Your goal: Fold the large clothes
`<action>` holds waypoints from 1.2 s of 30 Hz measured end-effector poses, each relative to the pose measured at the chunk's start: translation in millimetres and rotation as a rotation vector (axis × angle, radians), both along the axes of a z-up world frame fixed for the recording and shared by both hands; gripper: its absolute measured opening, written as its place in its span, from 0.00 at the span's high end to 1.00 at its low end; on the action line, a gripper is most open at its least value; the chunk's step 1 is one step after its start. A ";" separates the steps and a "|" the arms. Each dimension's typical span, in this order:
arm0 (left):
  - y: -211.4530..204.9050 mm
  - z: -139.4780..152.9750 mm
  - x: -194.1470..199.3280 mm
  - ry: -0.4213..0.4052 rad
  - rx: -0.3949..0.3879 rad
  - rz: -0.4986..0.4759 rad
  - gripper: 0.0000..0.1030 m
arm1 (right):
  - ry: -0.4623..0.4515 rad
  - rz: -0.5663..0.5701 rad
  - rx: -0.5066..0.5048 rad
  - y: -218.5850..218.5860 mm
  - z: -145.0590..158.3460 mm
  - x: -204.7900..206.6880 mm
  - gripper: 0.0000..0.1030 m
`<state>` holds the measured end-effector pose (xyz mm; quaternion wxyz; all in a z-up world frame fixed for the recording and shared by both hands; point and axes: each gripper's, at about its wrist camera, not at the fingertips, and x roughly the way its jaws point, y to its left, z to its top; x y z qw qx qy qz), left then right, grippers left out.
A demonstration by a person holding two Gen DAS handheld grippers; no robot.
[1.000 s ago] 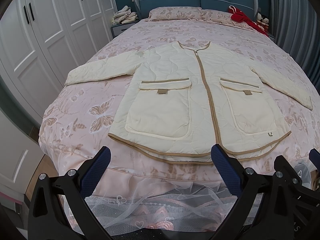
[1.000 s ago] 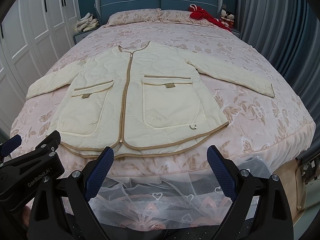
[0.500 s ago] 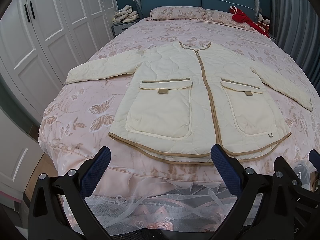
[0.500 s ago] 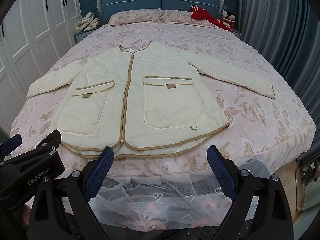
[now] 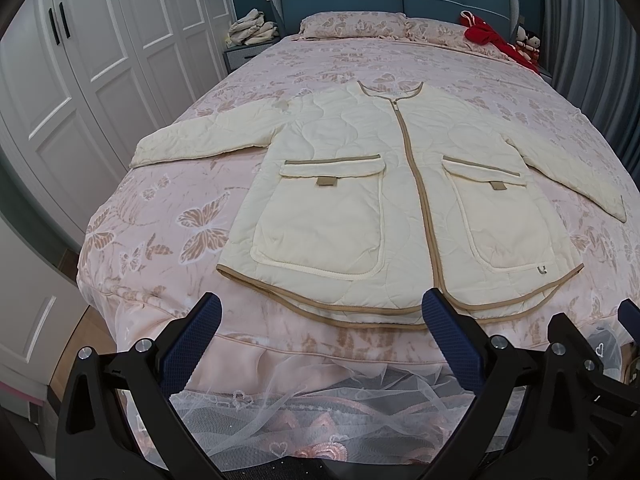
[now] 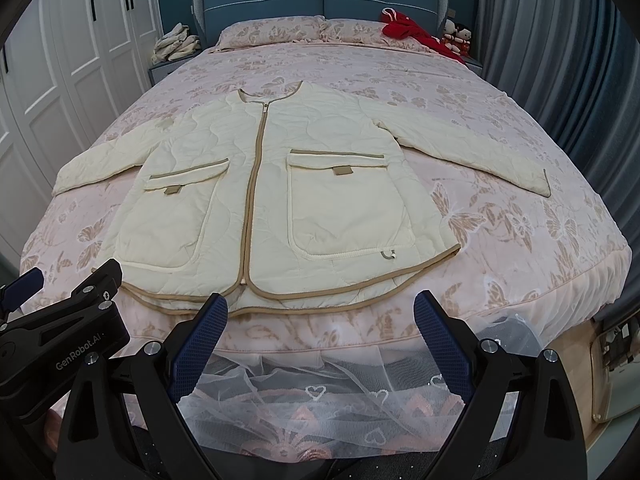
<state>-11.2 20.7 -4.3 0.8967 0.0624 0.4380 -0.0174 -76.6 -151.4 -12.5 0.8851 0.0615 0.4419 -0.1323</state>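
A cream quilted jacket [image 5: 360, 184] [image 6: 256, 188] with tan trim lies flat on the pink bed, front up, zipped, both sleeves spread out sideways and its hem toward me. My left gripper [image 5: 320, 312] hovers open at the foot of the bed, just short of the hem, holding nothing. My right gripper [image 6: 320, 312] is open too, beside the left one and equally short of the hem. In the right wrist view the left gripper's body [image 6: 60, 320] shows at the lower left.
The bed [image 5: 168, 240] has a floral pink cover and a lace skirt [image 6: 320, 400] hanging at its foot. White wardrobe doors [image 5: 80, 80] stand left, grey curtains [image 6: 560, 60] right. Pillows, a red garment [image 6: 412, 32] and a nightstand pile [image 6: 176, 40] lie far back.
Both grippers have risen or edged slightly toward the bed, so the jacket sits a little lower in both views. Nothing on the bed has moved.
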 end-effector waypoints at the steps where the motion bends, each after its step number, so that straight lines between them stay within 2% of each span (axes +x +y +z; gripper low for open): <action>1: -1.0 0.1 -0.1 0.000 0.000 0.000 0.05 | 0.000 0.000 -0.001 0.2 -0.1 0.0 0.10; 18: 1.6 -2.4 0.5 0.003 0.005 0.003 0.05 | 0.001 0.001 0.000 -0.8 -1.0 0.7 0.10; 24: 0.8 -6.2 4.0 0.007 -0.006 0.002 0.05 | 0.009 0.019 0.041 -4.0 -10.2 3.8 0.10; 29: 12.1 -11.2 24.1 0.013 -0.027 0.047 0.05 | 0.014 -0.078 0.140 -60.5 -21.5 20.3 0.10; 36: 25.5 -21.6 69.7 0.031 -0.038 0.119 0.05 | -0.013 -0.296 0.156 -187.5 -28.2 51.8 0.10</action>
